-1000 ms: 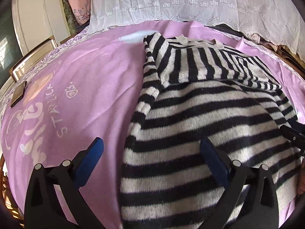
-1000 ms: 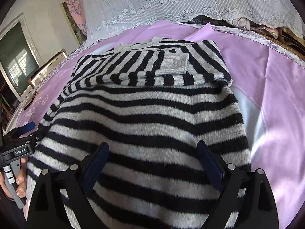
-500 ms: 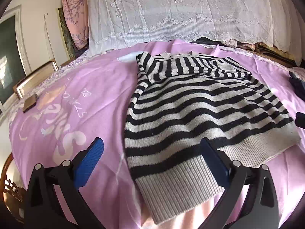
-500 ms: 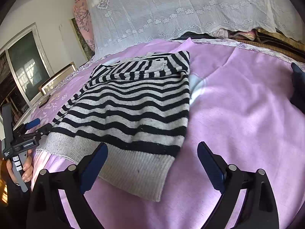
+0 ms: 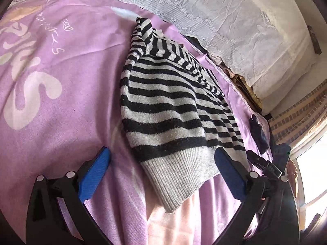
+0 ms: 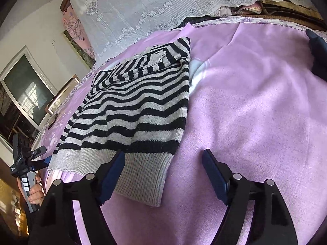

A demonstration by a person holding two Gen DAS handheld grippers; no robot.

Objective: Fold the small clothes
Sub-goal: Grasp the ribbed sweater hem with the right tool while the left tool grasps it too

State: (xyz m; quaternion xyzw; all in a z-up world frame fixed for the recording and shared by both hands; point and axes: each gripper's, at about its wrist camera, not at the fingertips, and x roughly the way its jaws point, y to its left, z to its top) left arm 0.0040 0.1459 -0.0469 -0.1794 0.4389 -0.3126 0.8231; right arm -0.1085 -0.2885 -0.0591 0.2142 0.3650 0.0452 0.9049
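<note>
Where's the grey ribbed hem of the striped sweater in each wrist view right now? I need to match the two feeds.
Left wrist: the hem sits low and centre, between the open fingers of the left claw, nearer the right one.
Right wrist: the hem lies lower left, partly behind the left finger of the open right claw.
Shared landmark: the white lace cover beyond the sweater's collar.
</note>
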